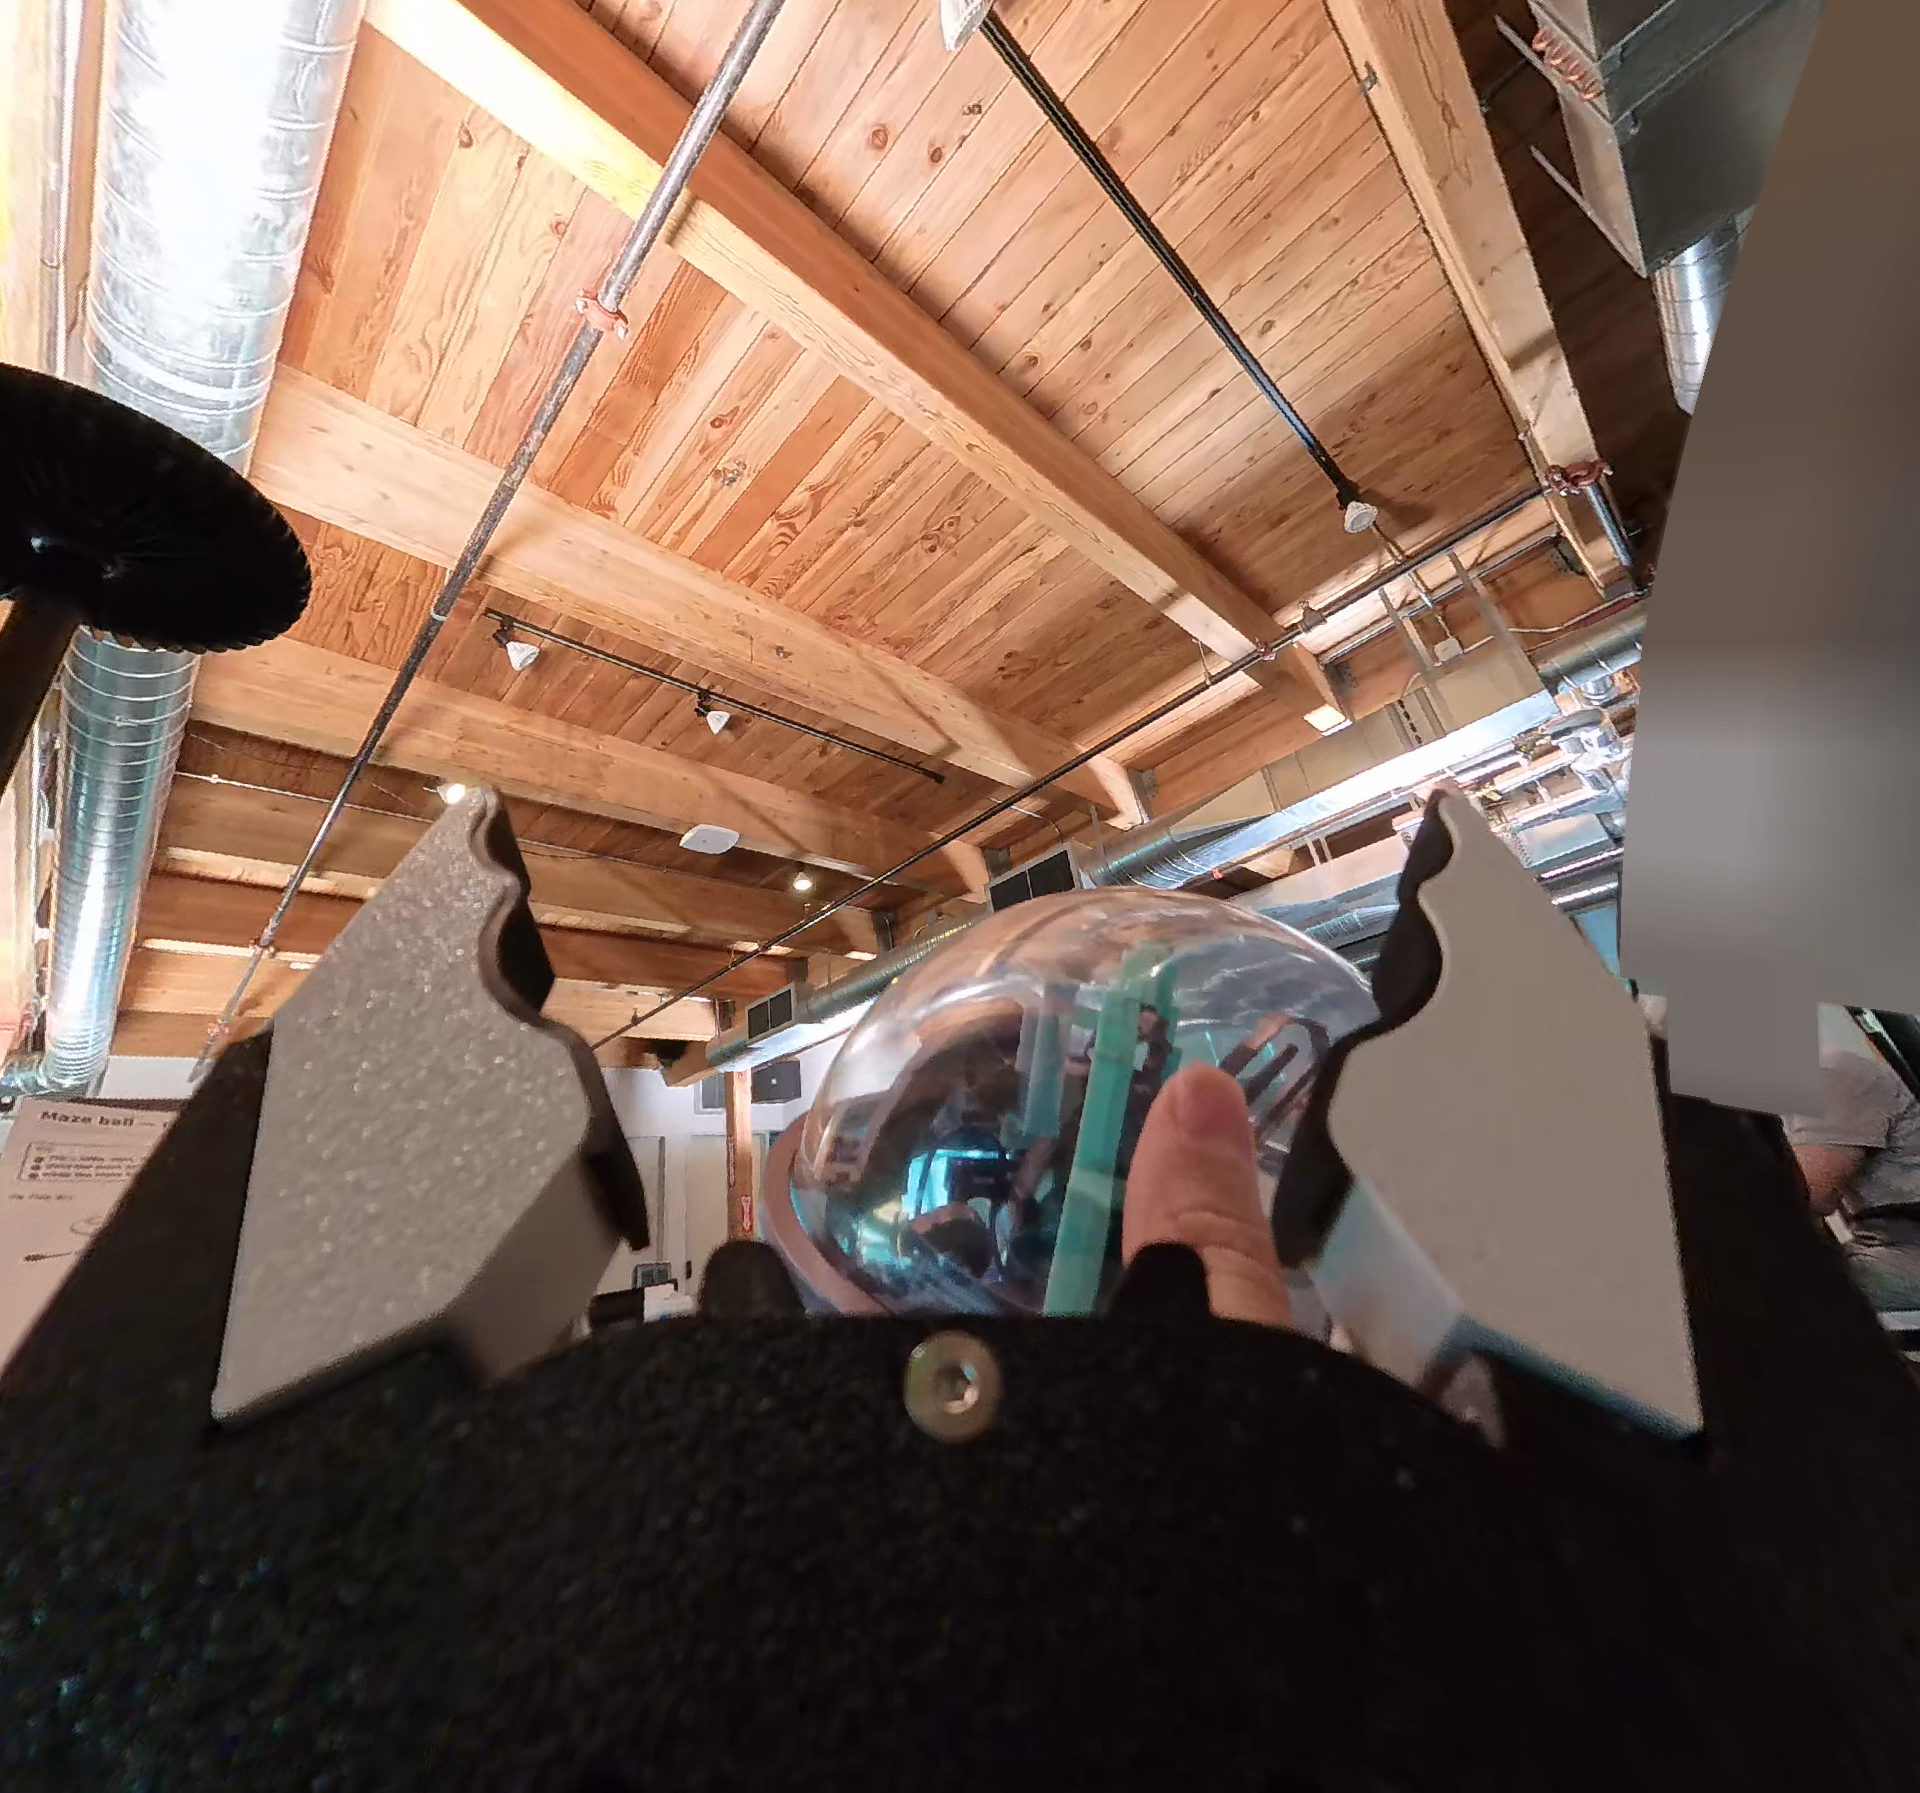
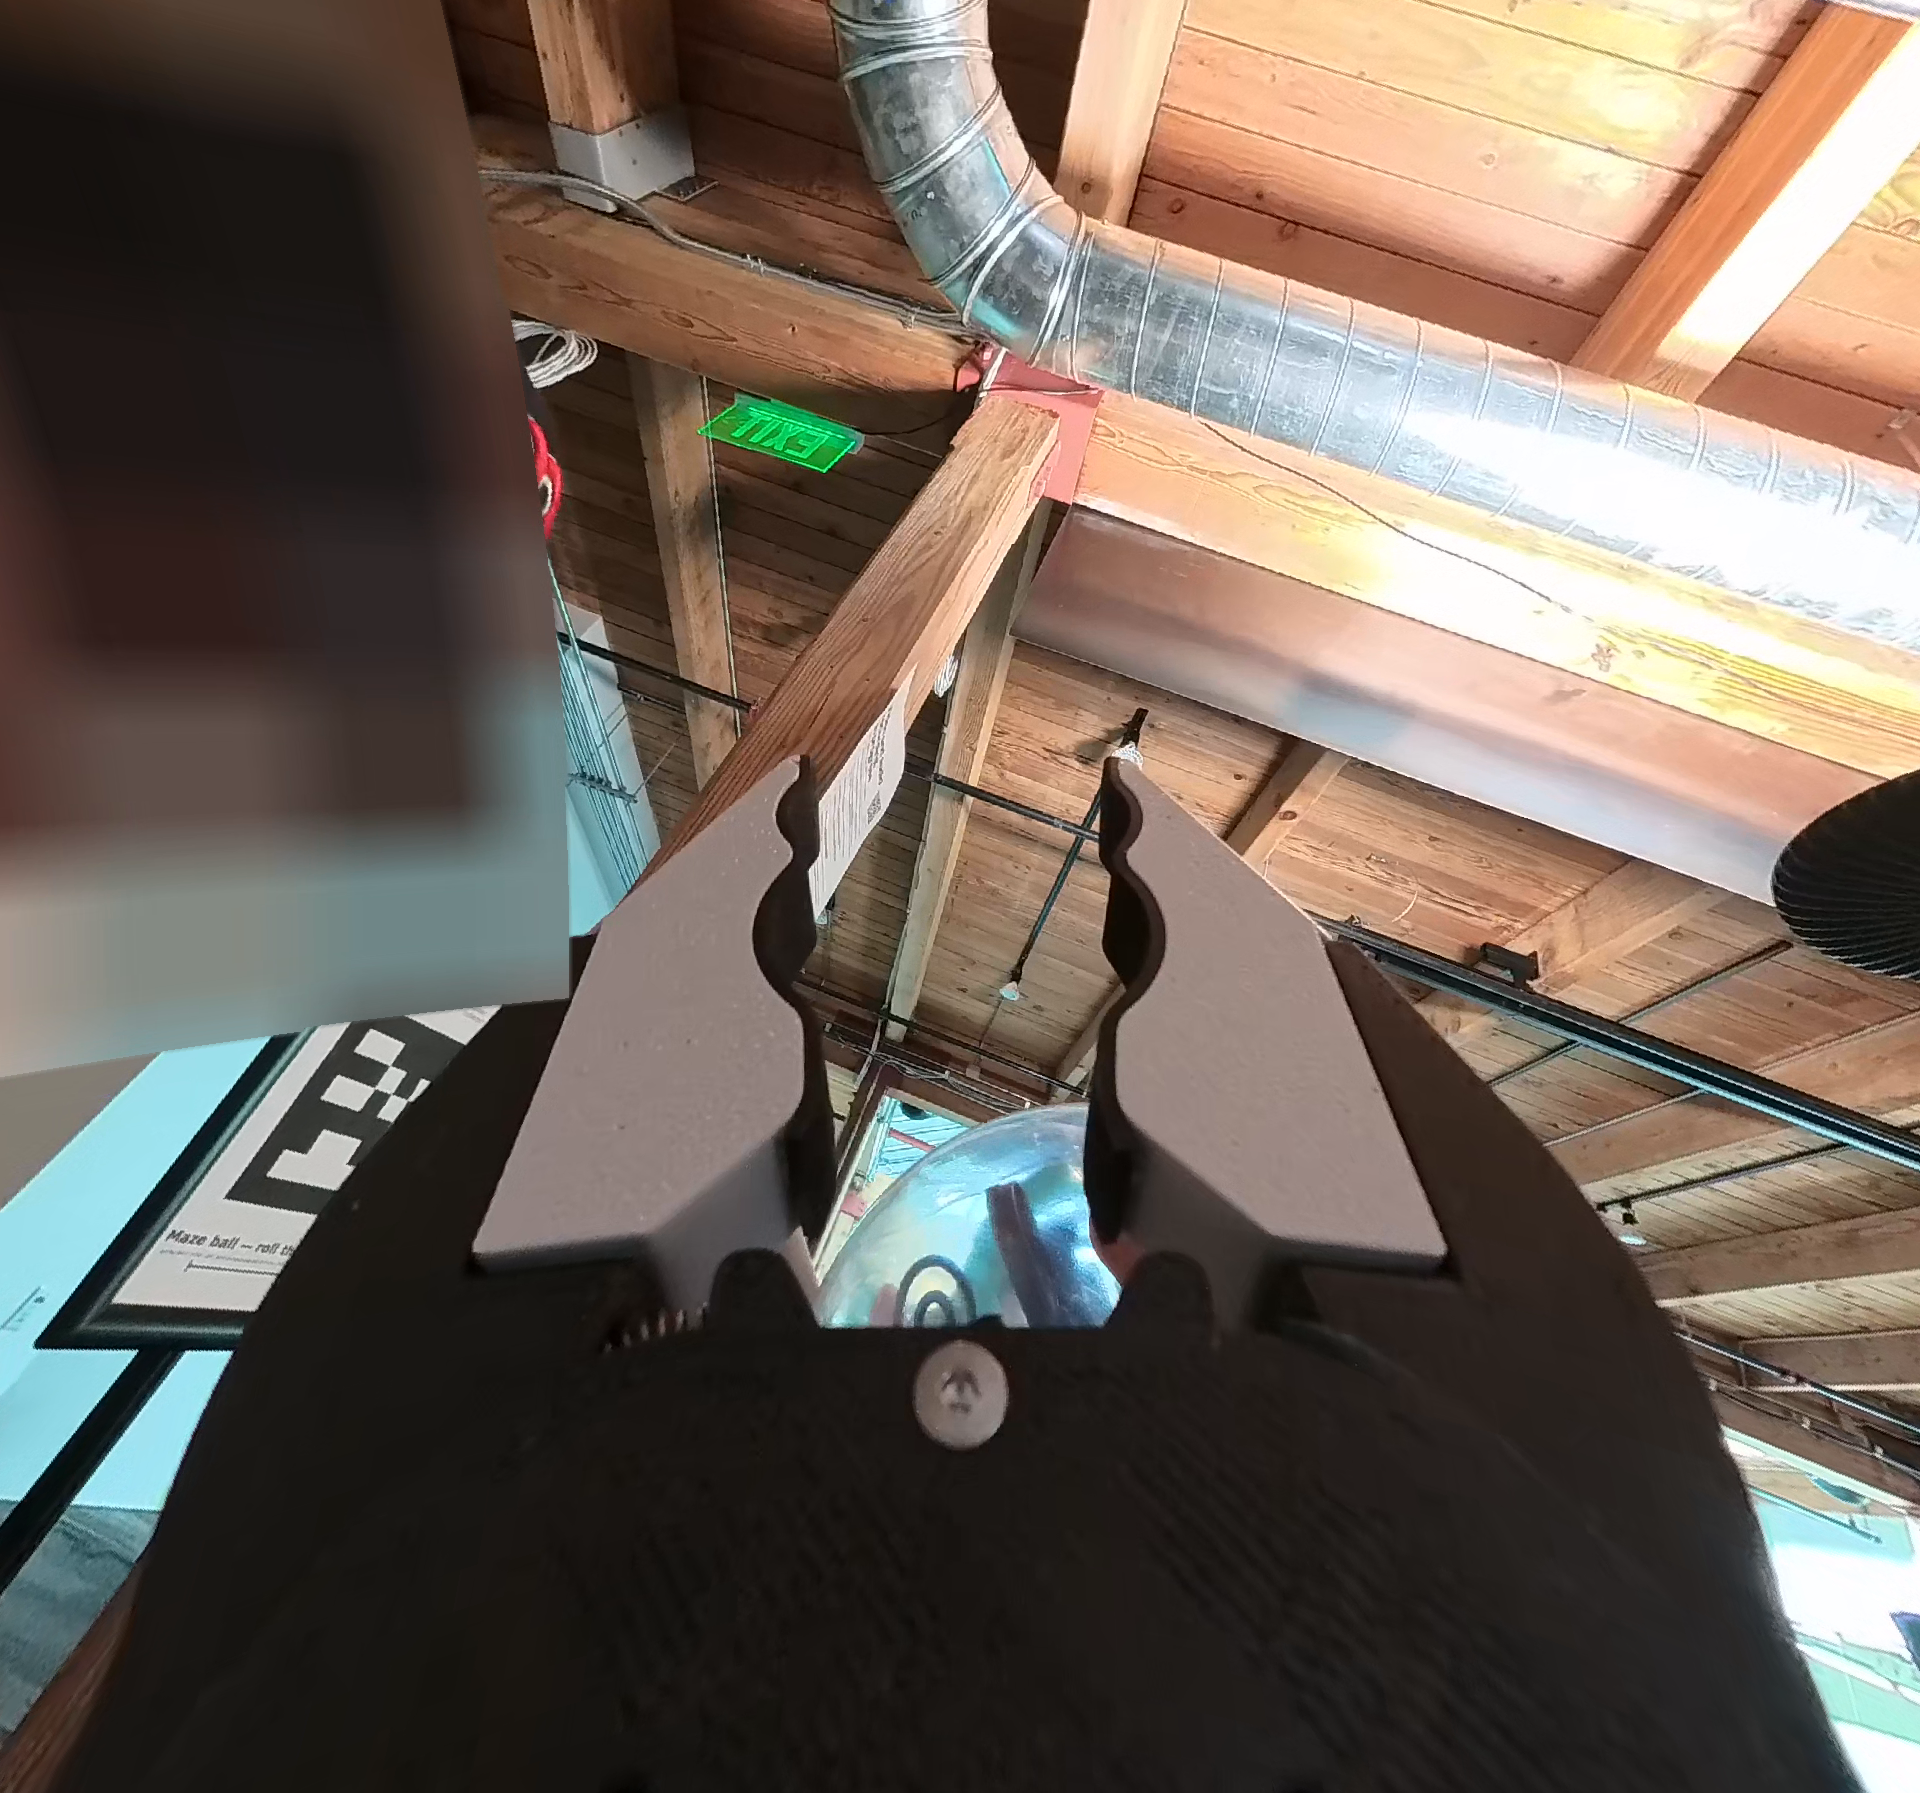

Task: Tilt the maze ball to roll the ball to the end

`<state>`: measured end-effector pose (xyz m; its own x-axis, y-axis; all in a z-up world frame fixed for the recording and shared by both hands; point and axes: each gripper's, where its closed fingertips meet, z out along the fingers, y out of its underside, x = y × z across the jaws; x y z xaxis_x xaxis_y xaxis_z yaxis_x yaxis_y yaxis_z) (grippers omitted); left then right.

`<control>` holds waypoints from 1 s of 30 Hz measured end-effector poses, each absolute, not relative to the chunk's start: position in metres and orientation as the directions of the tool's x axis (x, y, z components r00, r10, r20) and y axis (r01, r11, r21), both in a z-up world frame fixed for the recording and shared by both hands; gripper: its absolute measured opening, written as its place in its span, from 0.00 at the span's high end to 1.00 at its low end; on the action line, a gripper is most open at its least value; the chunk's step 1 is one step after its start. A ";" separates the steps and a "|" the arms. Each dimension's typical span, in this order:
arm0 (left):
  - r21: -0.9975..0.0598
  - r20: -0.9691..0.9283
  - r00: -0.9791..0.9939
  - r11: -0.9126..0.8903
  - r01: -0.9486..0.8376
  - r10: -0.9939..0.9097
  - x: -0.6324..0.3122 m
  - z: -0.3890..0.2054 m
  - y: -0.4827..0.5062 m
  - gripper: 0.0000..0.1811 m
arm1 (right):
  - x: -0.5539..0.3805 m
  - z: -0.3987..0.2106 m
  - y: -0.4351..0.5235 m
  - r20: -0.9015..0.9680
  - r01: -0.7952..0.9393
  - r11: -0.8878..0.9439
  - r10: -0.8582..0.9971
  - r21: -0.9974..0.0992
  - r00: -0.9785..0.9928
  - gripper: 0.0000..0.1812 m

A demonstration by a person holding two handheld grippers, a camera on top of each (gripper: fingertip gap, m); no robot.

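The maze ball is a clear sphere with green and dark tracks inside. In the left wrist view it sits low between my fingers, close against the right finger and well apart from the left one. A person's fingertip rests on it. My left gripper is wide open and points up at the ceiling. In the right wrist view the ball shows low behind the finger bases. My right gripper also points up, its jaws a narrow gap apart with nothing between the tips. The small ball inside is not visible.
A wooden beam ceiling with silver ducts and light tracks fills both views. A black round disc hangs at the left, and shows in the right wrist view too. A printed sheet and a framed sheet stand low left.
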<state>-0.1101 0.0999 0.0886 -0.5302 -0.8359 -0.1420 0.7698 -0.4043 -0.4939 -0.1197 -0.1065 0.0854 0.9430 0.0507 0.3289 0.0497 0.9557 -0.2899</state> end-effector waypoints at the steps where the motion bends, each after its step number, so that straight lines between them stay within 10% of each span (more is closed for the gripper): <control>1: -0.493 -0.145 -0.528 -0.401 0.772 -0.837 -0.111 0.089 0.100 0.14 | -0.120 0.085 -0.107 0.330 0.050 0.956 0.051 -0.290 0.943 0.71; 30: -0.360 -0.371 -0.371 -0.236 0.902 -0.851 -0.146 0.091 0.074 0.14 | -0.123 0.085 -0.111 0.349 0.053 0.961 0.046 -0.270 0.936 0.72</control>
<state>-0.1458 0.0740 0.0915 -0.3714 -0.8510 -0.3712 0.9023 -0.2365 -0.3604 -0.1232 -0.1105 0.0850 0.9362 0.0462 0.3485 0.0532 0.9613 -0.2704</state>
